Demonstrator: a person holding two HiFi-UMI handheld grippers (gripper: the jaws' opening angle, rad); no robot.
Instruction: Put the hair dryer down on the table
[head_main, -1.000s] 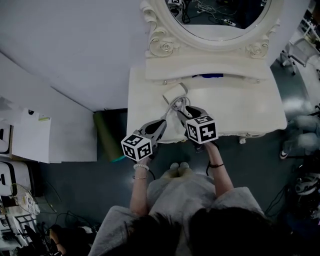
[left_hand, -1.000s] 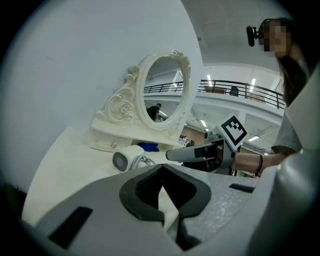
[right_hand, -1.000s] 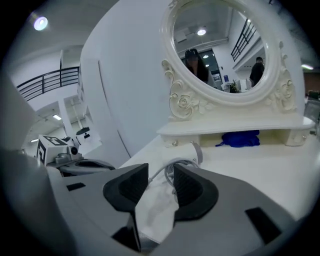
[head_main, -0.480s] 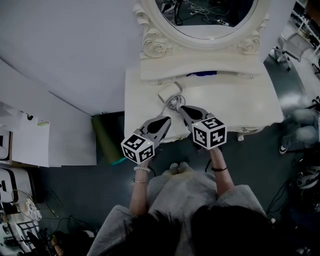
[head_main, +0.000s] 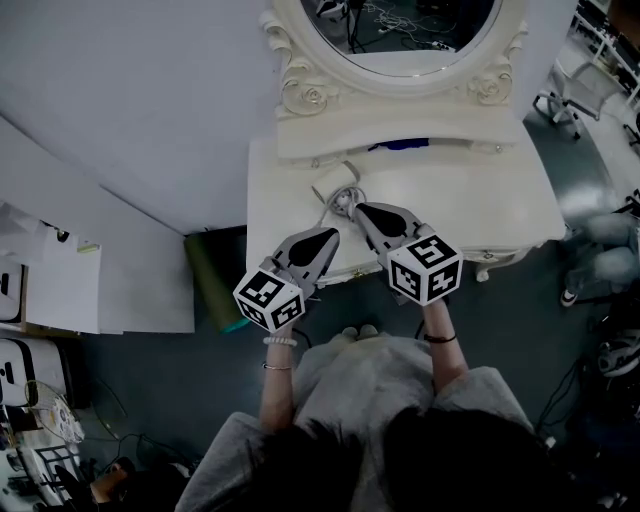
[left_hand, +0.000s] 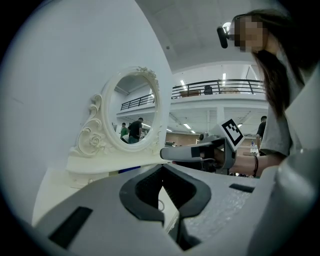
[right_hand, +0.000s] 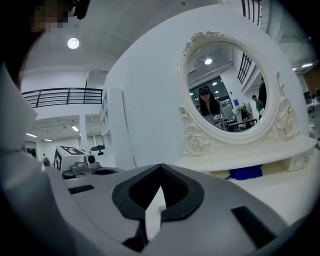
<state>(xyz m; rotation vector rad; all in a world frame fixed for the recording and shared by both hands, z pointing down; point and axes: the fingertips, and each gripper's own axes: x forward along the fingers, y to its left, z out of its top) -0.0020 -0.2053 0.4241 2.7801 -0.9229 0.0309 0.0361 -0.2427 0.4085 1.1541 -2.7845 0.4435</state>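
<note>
The white hair dryer lies on the white dressing table, near its left side, with its cord looped beside it. My right gripper is just in front of the dryer, tip close to the cord, and it is shut with nothing between its jaws. My left gripper hovers at the table's front edge, apart from the dryer, also shut and empty. The right gripper shows across the left gripper view.
An oval mirror in a carved white frame stands on a raised shelf at the table's back. A blue object lies under that shelf. A wall runs along the left, and a green bin stands beside the table.
Both grippers have drawn back slightly toward the person, the right one away from the hair dryer. The dryer stays where it lies on the table.
</note>
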